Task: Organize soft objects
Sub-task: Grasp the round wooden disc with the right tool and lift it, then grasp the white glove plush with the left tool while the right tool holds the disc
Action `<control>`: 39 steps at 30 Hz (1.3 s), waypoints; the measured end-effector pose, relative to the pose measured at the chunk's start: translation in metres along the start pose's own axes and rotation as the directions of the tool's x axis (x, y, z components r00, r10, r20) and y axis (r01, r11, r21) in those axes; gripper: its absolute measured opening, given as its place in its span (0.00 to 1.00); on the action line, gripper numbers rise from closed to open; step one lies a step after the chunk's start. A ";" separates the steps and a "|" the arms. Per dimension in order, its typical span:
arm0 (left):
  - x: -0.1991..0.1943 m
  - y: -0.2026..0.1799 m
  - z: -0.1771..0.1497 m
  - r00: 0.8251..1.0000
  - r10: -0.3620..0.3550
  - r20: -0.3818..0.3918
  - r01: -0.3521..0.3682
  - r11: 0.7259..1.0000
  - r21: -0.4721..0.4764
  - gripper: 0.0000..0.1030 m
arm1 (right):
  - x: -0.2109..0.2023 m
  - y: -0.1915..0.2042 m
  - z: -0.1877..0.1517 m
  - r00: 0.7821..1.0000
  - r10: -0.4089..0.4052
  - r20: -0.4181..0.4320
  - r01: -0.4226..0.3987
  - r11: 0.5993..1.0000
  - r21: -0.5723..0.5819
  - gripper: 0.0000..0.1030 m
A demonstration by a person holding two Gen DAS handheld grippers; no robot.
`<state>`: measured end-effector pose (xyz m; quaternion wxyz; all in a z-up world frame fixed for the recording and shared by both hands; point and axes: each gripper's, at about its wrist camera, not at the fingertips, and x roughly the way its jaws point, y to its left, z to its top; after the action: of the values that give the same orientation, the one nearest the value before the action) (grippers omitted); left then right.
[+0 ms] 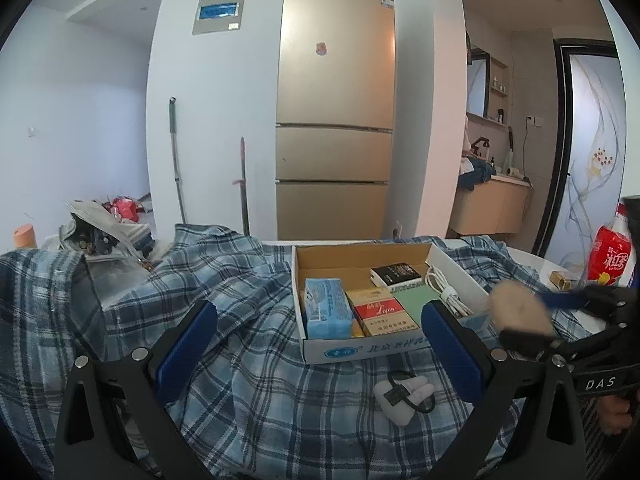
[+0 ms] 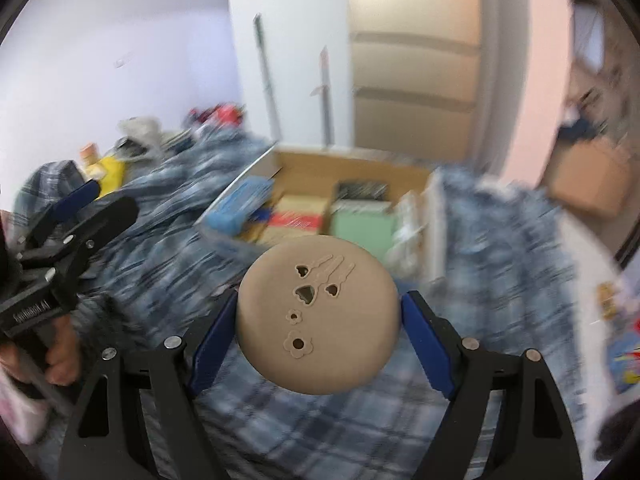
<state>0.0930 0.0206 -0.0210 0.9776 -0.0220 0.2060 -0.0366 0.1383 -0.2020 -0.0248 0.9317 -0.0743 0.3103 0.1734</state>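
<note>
The round tan cushion [image 2: 318, 318], judged light and squashy, is clamped at its sides by the right gripper [image 2: 320, 320]; the left gripper [image 1: 320, 344] is held apart, the open box [image 1: 360, 350] at twelve o'clock.

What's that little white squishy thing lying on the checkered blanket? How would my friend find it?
Start at the blue-and-white plaid cloth covering the table, then find the open cardboard box of small packets sitting on it. Just in front of the box's printed white front wall lies a small white soft lumpy object. It alone lies outside the box, with a thin black elastic loop and a dark tag across it.
</note>
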 end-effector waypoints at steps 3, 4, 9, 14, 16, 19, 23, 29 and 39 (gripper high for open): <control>0.003 -0.002 -0.001 1.000 -0.008 -0.015 0.008 1.000 0.010 1.00 | -0.011 0.003 -0.005 0.994 -0.060 0.088 0.064 0.997 -0.047 0.78; 0.003 -0.003 -0.001 1.000 -0.013 -0.020 0.013 1.000 0.015 1.00 | -0.011 0.002 -0.005 0.994 -0.055 0.098 0.060 0.997 -0.045 0.78; 0.006 -0.010 -0.003 0.998 -0.052 -0.045 0.055 0.997 0.051 1.00 | -0.017 -0.001 -0.005 0.991 -0.038 0.129 0.042 0.998 -0.035 0.78; 0.018 -0.027 -0.009 0.987 -0.099 -0.122 0.114 0.986 0.120 1.00 | -0.020 -0.008 -0.007 0.991 -0.019 0.133 0.020 1.000 -0.005 0.78; 0.024 -0.033 -0.012 0.982 -0.113 -0.155 0.135 0.980 0.145 0.95 | -0.018 -0.011 -0.007 0.992 -0.011 0.126 0.011 1.000 0.007 0.78; 0.032 -0.040 -0.016 0.970 -0.130 -0.206 0.166 0.971 0.169 0.90 | -0.015 -0.013 -0.008 0.993 0.003 0.114 -0.005 1.000 0.022 0.78; 0.039 -0.045 -0.019 0.952 -0.165 -0.259 0.215 0.960 0.179 0.83 | -0.015 -0.017 -0.010 0.994 0.029 0.108 -0.034 0.999 0.039 0.78; 0.050 -0.049 -0.024 0.929 -0.182 -0.323 0.250 0.951 0.182 0.51 | -0.017 -0.017 -0.012 0.992 0.050 0.112 -0.055 0.998 0.038 0.78; 0.074 -0.052 -0.036 0.863 -0.197 -0.465 0.298 0.942 0.152 0.44 | -0.013 -0.018 -0.013 0.993 0.075 0.095 -0.079 0.996 0.042 0.78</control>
<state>0.1424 -0.0381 -0.0801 0.8881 0.0683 0.4133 -0.1889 0.1278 -0.2253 -0.0261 0.9393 -0.0327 0.2727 0.2054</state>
